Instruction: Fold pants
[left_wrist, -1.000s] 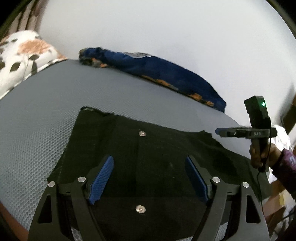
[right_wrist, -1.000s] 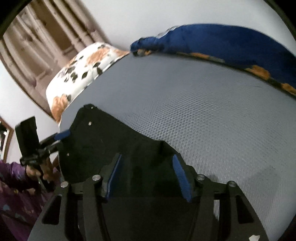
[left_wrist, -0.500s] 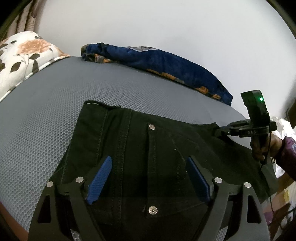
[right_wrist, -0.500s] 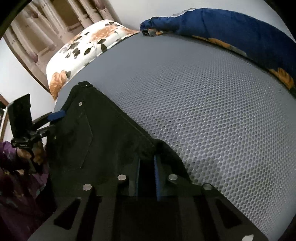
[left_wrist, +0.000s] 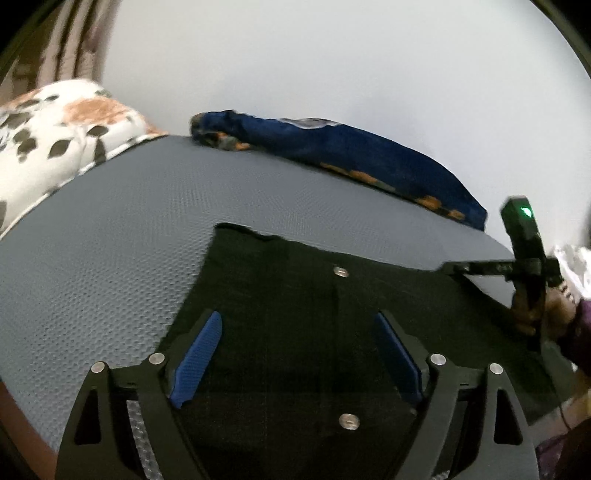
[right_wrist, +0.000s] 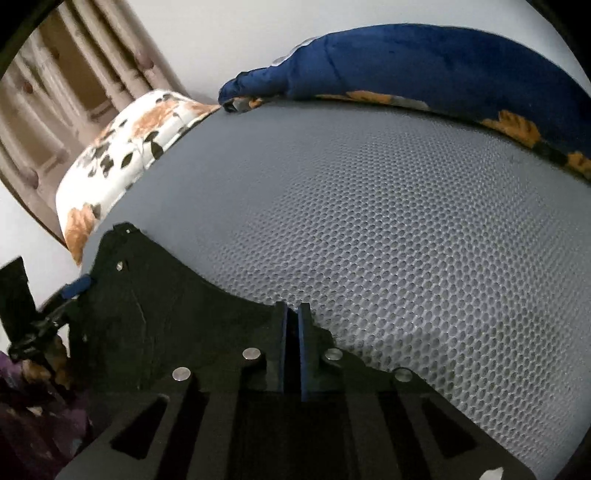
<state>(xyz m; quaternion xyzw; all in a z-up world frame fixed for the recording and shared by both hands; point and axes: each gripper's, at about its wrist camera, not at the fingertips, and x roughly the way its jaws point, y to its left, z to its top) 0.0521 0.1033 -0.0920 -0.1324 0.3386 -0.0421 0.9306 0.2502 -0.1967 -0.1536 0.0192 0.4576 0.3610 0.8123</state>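
Observation:
Black pants (left_wrist: 295, 302) lie on the grey mesh bed (left_wrist: 110, 240), waist end toward me, with a metal button (left_wrist: 340, 272) showing. My left gripper (left_wrist: 295, 354) is open, its blue pads (left_wrist: 199, 354) spread just above the pants. In the right wrist view my right gripper (right_wrist: 291, 317) is shut on the far edge of the pants (right_wrist: 155, 314). The right gripper also shows at the right of the left wrist view (left_wrist: 458, 268), closed at the edge of the pants. The left gripper shows at the left in the right wrist view (right_wrist: 75, 288).
A blue blanket (left_wrist: 351, 162) with orange pattern lies along the white wall at the back. A floral pillow (left_wrist: 55, 129) sits at the far left. Curtains (right_wrist: 74, 92) hang behind the pillow. Bare grey mesh (right_wrist: 406, 240) stretches beyond the pants.
My right gripper closed from open onto the edge of the pants. My left gripper stayed open over the waist, and its view shifted slightly.

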